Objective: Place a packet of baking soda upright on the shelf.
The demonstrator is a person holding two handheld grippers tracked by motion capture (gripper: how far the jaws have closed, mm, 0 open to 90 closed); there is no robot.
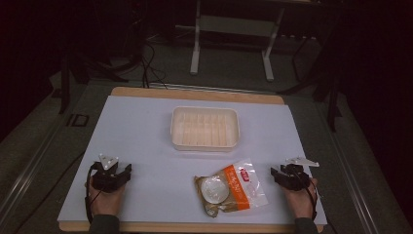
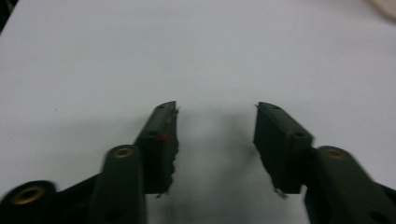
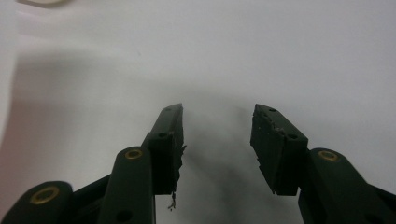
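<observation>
both my tongs spread and empty, left gripper (image 1: 113,171) lower left, right gripper (image 1: 287,174) lower right; snack packet (image 1: 231,188), orange band, red label unreadable, lies bottom centre below the cream tray (image 1: 205,127).

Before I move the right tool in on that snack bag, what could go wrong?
1. The snack bag lies flat and looks glossy; open jaws on the right tool may slide off or only pinch film.
2. It sits near the table's front edge, so a push could nudge it off.
3. The tray stands apart, farther back; a loose grip might drop the bag on the way.
</observation>
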